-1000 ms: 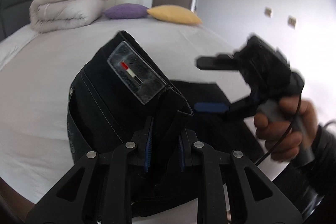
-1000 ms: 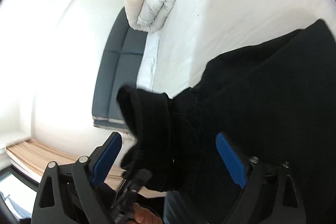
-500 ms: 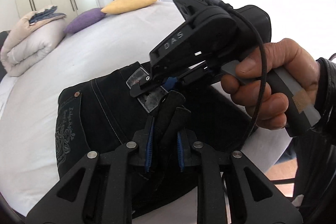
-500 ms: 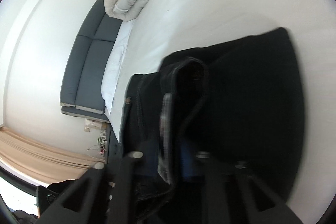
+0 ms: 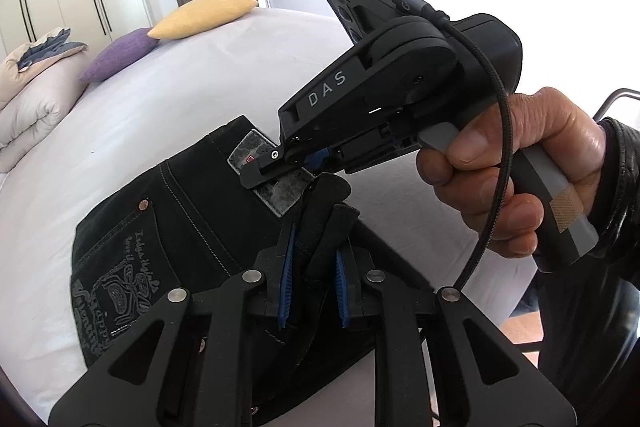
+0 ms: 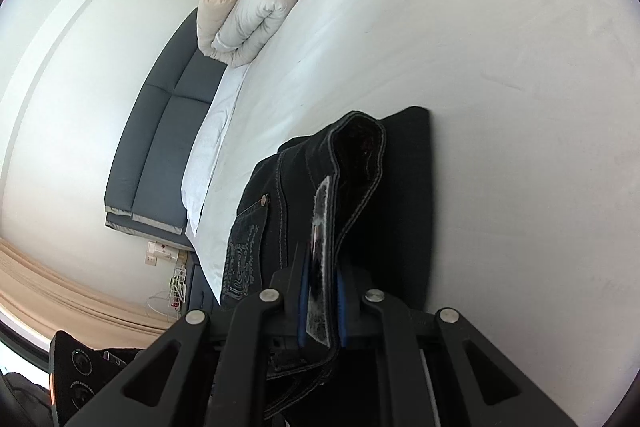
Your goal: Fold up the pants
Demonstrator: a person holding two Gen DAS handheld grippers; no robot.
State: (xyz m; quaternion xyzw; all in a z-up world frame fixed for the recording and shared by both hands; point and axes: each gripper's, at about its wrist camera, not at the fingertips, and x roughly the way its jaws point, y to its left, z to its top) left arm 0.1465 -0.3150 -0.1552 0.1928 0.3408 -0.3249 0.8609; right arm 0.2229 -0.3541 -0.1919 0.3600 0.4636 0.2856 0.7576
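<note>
Black pants (image 5: 192, 227) lie folded on the white bed (image 5: 132, 115). Left gripper (image 5: 314, 279) pinches a bunched waistband fold; right gripper (image 6: 322, 291) clamps the waistband at its leather patch (image 6: 320, 227). Behind: 2 pillows, purple (image 5: 116, 55) and yellow (image 5: 204, 13), rolled duvet (image 6: 248, 15), grey sofa (image 6: 156, 147).

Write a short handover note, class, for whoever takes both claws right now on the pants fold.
Left claw: shut on a bunched fold of the pants.
Right claw: shut on the waistband at the patch.
Pants: black jeans on the bed near its edge, partly doubled over, waist end lifted.
Done: both grips set.
Left: probably lay the waist end over, release, flatten.
</note>
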